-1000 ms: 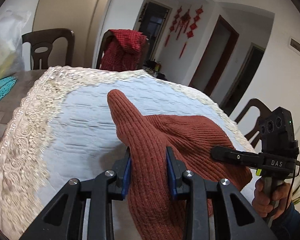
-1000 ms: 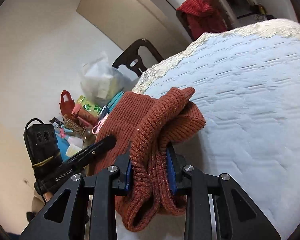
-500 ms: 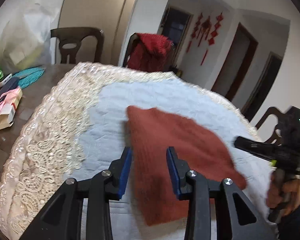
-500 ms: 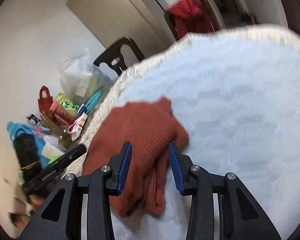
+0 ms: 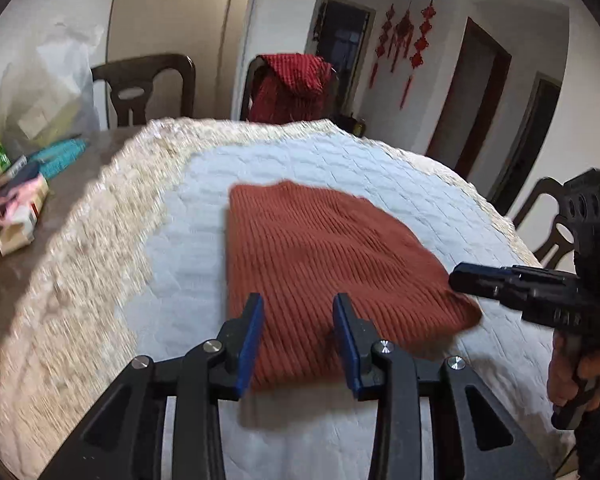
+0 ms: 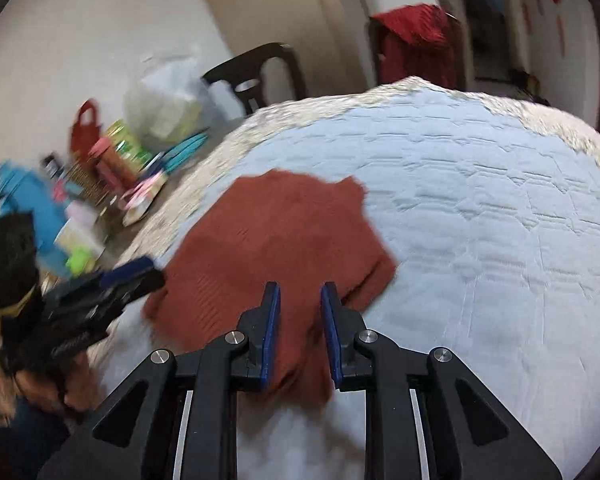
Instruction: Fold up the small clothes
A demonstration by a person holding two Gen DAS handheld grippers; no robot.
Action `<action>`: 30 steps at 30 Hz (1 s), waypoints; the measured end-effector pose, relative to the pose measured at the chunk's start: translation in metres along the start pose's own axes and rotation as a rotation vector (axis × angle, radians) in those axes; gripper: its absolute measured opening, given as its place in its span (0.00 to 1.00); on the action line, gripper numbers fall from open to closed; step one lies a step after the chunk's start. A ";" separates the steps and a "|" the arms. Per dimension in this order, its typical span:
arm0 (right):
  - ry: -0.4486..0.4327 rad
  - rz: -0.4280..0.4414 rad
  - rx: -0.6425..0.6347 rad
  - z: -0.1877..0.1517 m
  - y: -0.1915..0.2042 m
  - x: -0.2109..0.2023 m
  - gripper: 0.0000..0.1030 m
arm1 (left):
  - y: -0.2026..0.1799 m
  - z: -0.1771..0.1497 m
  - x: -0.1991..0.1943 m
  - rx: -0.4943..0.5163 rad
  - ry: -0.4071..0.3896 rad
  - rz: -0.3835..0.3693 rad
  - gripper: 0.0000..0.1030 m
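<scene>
Rust-brown ribbed knit (image 5: 320, 264), a small sweater-type piece by the look of it, was laid flat as a folded slab on the pale quilted cloth (image 5: 204, 240) covering the counter, sitting mid-frame in both wrist views. It wasn't being gripped by anything. The left tongs (image 5: 298, 340) were held released, blue pads apart with the near edge of the knit seen between them but not pinched. The right tongs (image 6: 300, 328) had just been closing and were left narrow yet still parted; nothing looked clamped there, though that view was blurred, so contact with the fabric couldn't be ruled out. In the left view the right tongs showed at the lower right of the frame, tip just beside the garment's right corner.

So the step in hand was judged to be the let-go after a fold was laid down. What the next move called for: the bundle either being tidied, that loose flap at the right smoothed, or one more fold being taken by regrasping the near edge with both tongs.
</scene>
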State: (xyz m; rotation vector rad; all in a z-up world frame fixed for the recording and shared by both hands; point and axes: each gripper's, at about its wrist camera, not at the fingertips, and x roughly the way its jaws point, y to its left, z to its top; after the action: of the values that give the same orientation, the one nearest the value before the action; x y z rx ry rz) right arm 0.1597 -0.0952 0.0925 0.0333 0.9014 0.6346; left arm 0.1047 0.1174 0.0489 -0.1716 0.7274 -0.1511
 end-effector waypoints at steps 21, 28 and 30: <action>0.028 -0.195 -0.038 -0.078 -0.002 -0.047 0.39 | -0.023 -0.049 -0.027 0.011 0.039 0.143 0.62; 0.043 -0.210 -0.011 -0.087 -0.013 -0.044 0.39 | -0.023 -0.058 -0.015 -0.003 0.099 0.183 0.62; 0.039 -0.203 -0.027 -0.085 -0.010 -0.043 0.40 | -0.024 -0.058 -0.015 -0.003 0.102 0.193 0.62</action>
State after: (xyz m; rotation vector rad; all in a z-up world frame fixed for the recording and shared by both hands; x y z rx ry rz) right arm 0.0822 -0.1458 0.0664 -0.0938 0.9201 0.4587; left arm 0.0531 0.0913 0.0208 -0.0963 0.8410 0.0257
